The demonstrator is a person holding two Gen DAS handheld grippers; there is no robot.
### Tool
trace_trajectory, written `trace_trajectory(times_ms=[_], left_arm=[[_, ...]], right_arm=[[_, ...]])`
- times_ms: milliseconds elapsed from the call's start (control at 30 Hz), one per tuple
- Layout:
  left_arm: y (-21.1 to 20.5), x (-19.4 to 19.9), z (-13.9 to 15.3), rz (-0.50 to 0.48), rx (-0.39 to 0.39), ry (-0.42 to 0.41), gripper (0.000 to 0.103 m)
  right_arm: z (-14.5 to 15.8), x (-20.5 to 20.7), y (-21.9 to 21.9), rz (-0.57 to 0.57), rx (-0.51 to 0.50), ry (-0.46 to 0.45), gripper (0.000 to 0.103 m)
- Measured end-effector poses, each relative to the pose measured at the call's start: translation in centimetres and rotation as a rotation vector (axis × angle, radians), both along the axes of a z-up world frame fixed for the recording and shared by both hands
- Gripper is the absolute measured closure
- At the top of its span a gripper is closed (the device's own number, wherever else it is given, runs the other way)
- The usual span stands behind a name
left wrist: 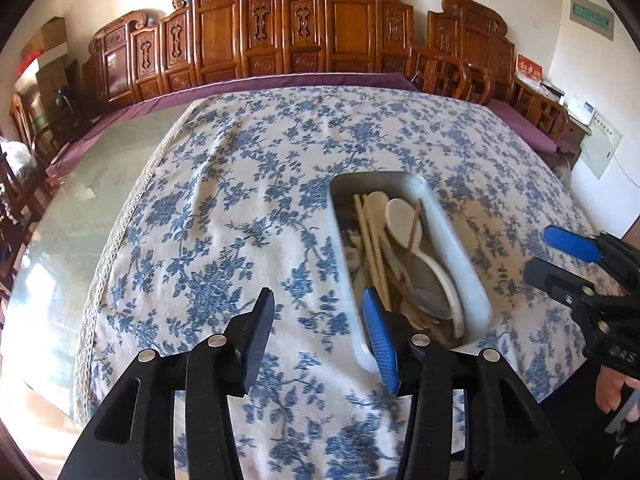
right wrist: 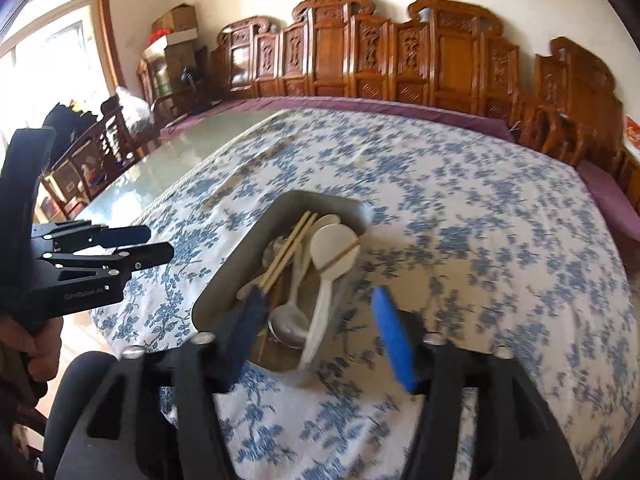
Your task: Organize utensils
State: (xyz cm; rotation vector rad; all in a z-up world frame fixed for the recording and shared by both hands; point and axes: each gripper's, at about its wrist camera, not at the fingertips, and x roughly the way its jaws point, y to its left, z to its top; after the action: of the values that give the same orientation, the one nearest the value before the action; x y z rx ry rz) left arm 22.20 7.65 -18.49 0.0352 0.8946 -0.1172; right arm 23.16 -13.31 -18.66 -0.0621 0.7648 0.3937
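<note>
A metal tray [left wrist: 460, 236] sits on the blue-flowered tablecloth and holds several utensils: wooden chopsticks [left wrist: 370, 240], white spoons [left wrist: 404, 220] and a metal spoon. The right wrist view shows the same tray [right wrist: 236, 252] with chopsticks [right wrist: 290, 246], a white spoon [right wrist: 332, 256] and a metal spoon [right wrist: 288, 326]. My left gripper [left wrist: 318, 320] is open and empty, just left of the tray's near end. My right gripper [right wrist: 320, 320] is open and empty, above the tray's near end. Each gripper shows in the other's view, the right one [left wrist: 552, 256] at right, the left one [right wrist: 156, 244] at left.
The cloth [left wrist: 240, 208] covers most of a glass-topped table [left wrist: 88, 200]. Carved wooden chairs [left wrist: 280, 32] line the far wall behind a purple-cushioned bench. More chairs and boxes stand at the left by a bright window [right wrist: 48, 52].
</note>
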Motion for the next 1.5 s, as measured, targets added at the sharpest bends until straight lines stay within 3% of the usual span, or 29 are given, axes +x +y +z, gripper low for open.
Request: trace_trajectory(times_ms=[33, 100, 167, 233, 333, 700, 1167, 1500], left_arm=[[-0.3, -0.3, 0.3, 0.006, -0.006, -0.009, 0.033], [-0.9, -1.0, 0.9, 0.013, -0.014, -0.032, 0.031], [-1.8, -1.8, 1.5, 0.011, -0.012, -0.042, 0.027], [-2.6, -2.7, 2.3, 0.006, -0.014, -0.064, 0.016], [-3.7, -4.1, 3.3, -0.003, -0.007, -0.089, 0.008], [-6.9, -9.0, 7.2, 0.003, 0.004, -0.139, 0.008], [-8.6, -13.0, 11.2, -0.008, -0.007, -0.199, 0.008], [-8.8, -15.7, 16.2, -0.004, -0.027, -0.318, 0.008]], right_arm=[[0.3, -0.4, -0.5, -0.013, -0.003, -0.011, 0.02], [1.2, -1.5, -1.6, -0.039, -0.004, -0.033, 0.008], [2.0, -2.4, -2.6, -0.063, -0.008, -0.051, 0.004], [2.5, -3.3, -3.4, -0.086, -0.01, -0.066, 0.003], [3.4, -4.8, -4.8, -0.121, -0.006, -0.082, 0.003], [7.0, -10.1, -8.2, -0.232, 0.013, -0.12, 0.003], [10.6, -13.8, -9.4, -0.259, 0.032, -0.188, 0.003], [16.0, -16.6, -9.3, -0.268, 0.04, -0.344, 0.003]])
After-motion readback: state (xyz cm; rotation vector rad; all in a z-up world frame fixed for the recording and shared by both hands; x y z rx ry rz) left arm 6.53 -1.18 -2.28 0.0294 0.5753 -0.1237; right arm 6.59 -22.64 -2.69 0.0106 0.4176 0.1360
